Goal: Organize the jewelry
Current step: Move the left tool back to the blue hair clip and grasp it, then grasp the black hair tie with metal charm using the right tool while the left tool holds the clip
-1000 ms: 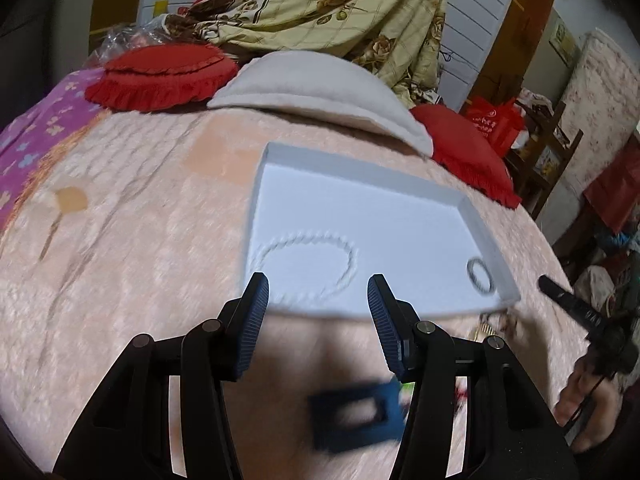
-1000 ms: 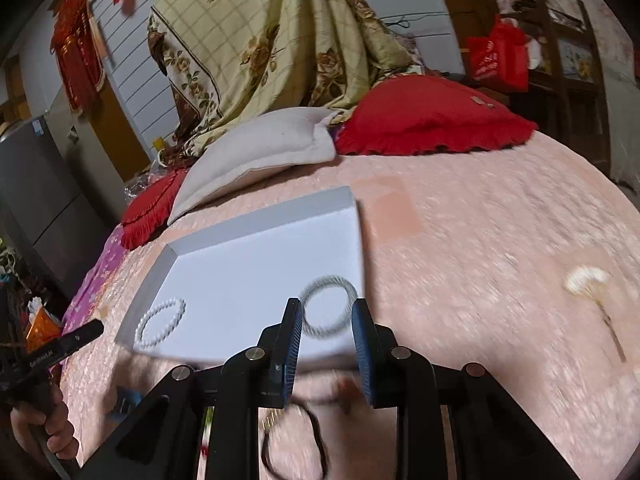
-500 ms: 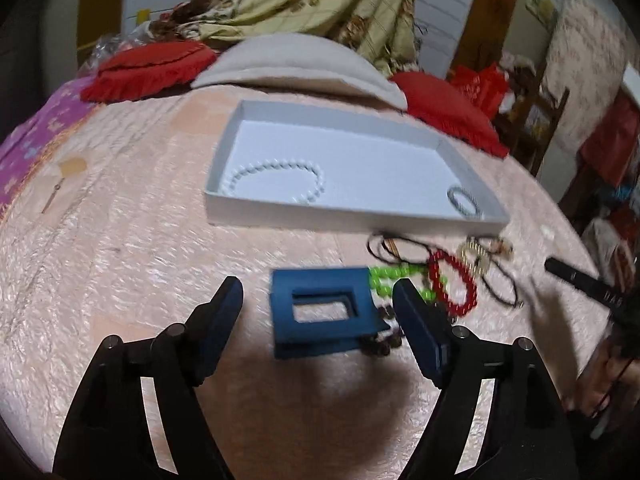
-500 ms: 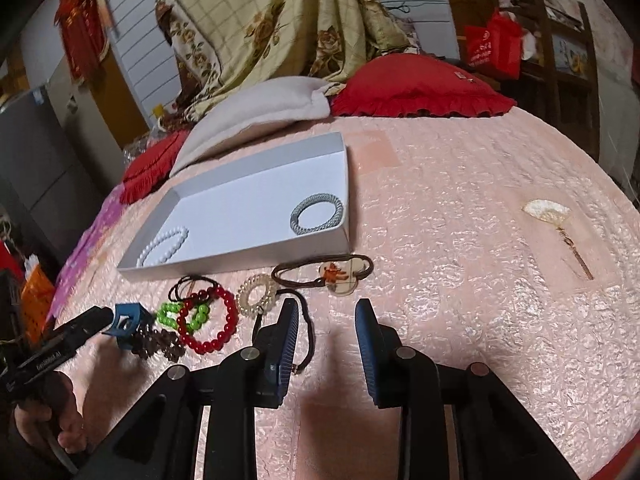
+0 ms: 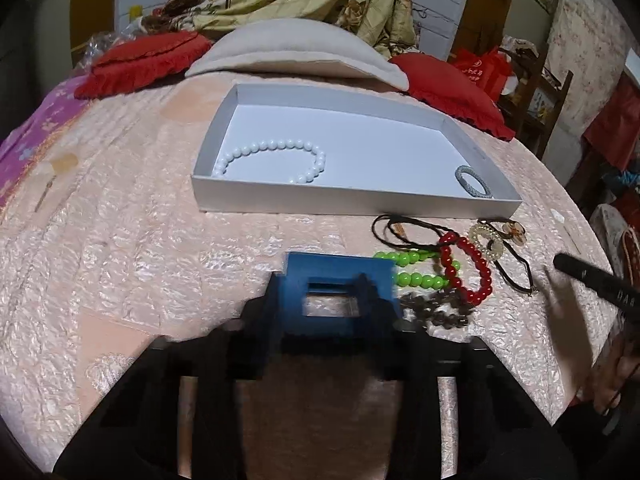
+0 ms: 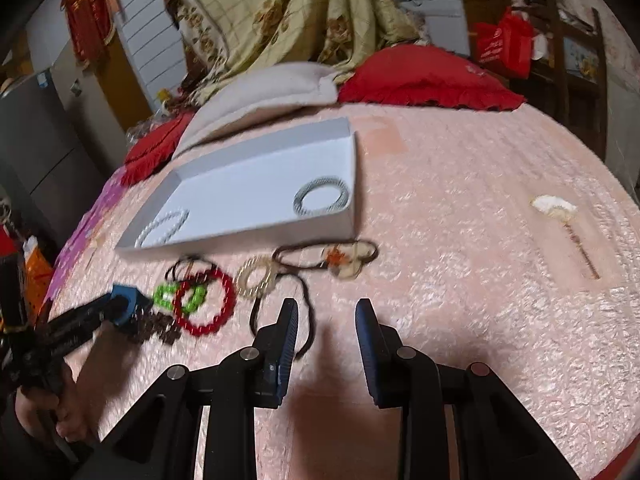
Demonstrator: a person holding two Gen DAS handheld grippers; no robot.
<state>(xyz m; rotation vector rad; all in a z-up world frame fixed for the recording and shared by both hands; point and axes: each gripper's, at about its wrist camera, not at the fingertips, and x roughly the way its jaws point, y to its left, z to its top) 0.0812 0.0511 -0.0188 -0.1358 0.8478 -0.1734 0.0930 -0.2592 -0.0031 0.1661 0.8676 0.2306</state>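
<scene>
My left gripper is closing its jaws on a blue rectangular hair clip that lies on the pink bedspread, and its pads press the clip's sides. Right of the clip lie a green bead bracelet, a red bead bracelet, dark brown beads, a cream ring and black cords. Behind them a white box holds a white pearl bracelet and a grey bracelet. My right gripper is open over the bedspread, with nothing between its fingers, just right of a black hair tie.
Red cushions and a beige pillow lie behind the box. A fan-shaped hairpin rests on the bedspread at the far right. A wooden shelf and a red bag stand past the bed's edge.
Both grippers drew back from the box toward the jewelry pile. The left gripper opened wide around the blue clip, then closed onto it. The right gripper kept its gap.
</scene>
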